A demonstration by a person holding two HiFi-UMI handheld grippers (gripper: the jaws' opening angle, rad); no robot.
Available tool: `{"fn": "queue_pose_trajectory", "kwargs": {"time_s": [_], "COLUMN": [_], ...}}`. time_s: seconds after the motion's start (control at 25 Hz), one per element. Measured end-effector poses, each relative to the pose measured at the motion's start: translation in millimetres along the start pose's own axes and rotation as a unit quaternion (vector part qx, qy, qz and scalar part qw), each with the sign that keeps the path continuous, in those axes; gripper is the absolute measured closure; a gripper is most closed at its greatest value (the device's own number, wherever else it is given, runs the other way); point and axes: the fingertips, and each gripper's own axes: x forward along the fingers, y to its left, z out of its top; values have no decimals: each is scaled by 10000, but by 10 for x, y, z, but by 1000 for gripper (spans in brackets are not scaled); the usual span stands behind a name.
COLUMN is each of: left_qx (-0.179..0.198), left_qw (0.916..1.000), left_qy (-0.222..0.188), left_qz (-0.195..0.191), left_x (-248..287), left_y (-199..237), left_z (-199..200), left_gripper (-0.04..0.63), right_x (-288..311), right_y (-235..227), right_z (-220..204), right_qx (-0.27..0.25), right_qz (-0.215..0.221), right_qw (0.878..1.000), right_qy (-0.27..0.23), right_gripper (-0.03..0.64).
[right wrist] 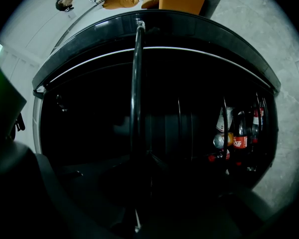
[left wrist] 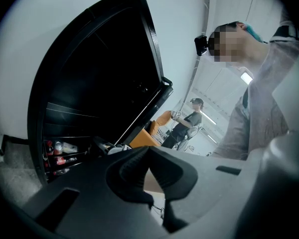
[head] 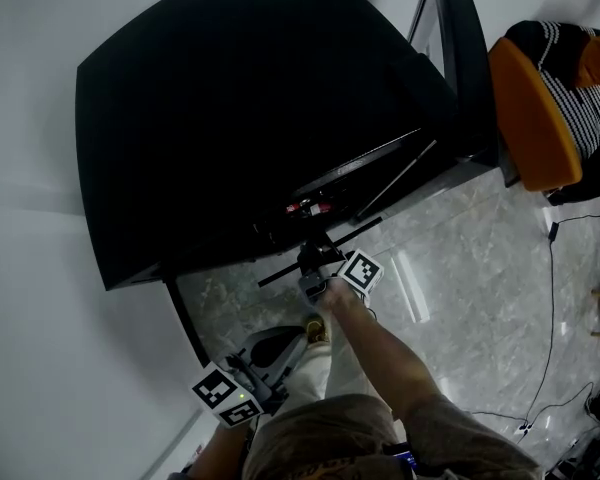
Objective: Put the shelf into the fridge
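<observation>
Clamping a thin black rod of the wire shelf (right wrist: 136, 83), the right gripper (head: 313, 266) has its jaws shut on it. In the right gripper view the rod runs straight out from between them toward the fridge (head: 230, 118). Finer parallel wires of the same shelf cross in front of the bottles (right wrist: 239, 138) standing low inside the fridge. The shelf sits at the fridge mouth, just in front of the opening and not yet seated on any support, as far as the dark interior lets me judge.

The left gripper (left wrist: 150, 151) hangs lower and farther out from the fridge, jaws together on nothing.

The fridge door (head: 465, 58) stands swung wide.

By its look the shelf is light and rigid, coated metal rather than anything that flexes. It should not sag, but a smooth round rod can roll or slide inside the pads. Held at one spot, the far edge will want to tip and swing. Taking it at the middle of the front rail seems best. A second hold with the free gripper, farther along the same rail, would help keep it level and clear of the bottles.
</observation>
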Motion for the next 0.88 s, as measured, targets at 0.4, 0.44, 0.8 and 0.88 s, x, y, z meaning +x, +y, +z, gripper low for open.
{"fn": "queue_pose_trajectory", "kwargs": {"time_s": [0.4,0.44,0.8,0.88], "left_qx": [-5,-2,-41,-55], "left_qw": [10000,10000,9999,9999], "left_qy": [47,52,61,61], "left_qz": [31,28,81,80], "left_x": [-52,-60,-163,-174], "left_y": [-16,-27,-73,-81], "left_z": [-72,-78,-120,-135], "left_gripper": [592,592,592,592], "right_x": [238,254,443,484], "right_y": [-39,-53,-64,-76], "right_z": [25,25,53,58], "right_qx": [-37,-29,-66,-31], "right_qz": [-16,-27,20,35], "right_qw": [10000,10000,10000,10000], "right_qy": [-15,-9,-8,-17], "right_gripper": [591,591,591,591]}}
